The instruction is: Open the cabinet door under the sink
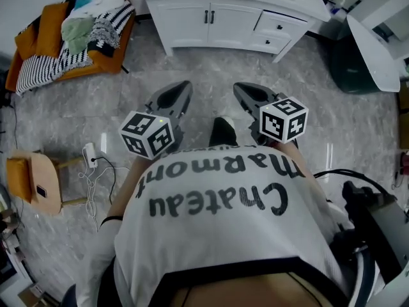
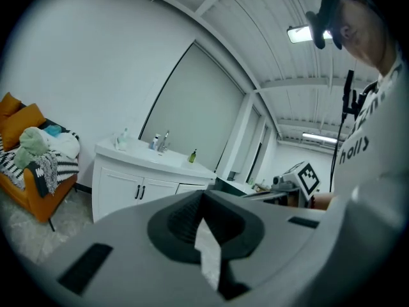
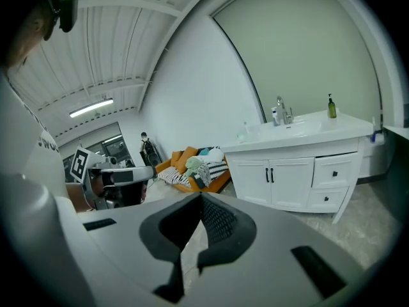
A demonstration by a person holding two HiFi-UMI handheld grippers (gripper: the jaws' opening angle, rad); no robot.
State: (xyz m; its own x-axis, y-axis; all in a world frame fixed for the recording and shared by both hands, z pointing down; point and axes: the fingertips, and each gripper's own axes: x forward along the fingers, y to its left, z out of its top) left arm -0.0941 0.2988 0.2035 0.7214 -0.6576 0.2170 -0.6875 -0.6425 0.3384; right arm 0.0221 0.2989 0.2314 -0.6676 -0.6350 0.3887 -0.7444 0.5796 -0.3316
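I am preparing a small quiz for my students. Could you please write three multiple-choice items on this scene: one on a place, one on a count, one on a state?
1. In the head view, where is the orange sofa relative to the white cabinet?
A. left of it
B. right of it
C. on top of it

2. How many drawers does the cabinet have beside its doors?
A. none
B. two
C. five

3. How are the cabinet doors?
A. both open
B. one open
C. both closed

Answers:
1 A, the sofa is at the picture's left and the cabinet at top centre.
2 B, two drawer fronts stand right of the doors.
3 C, both doors lie flush, with their black handles side by side.
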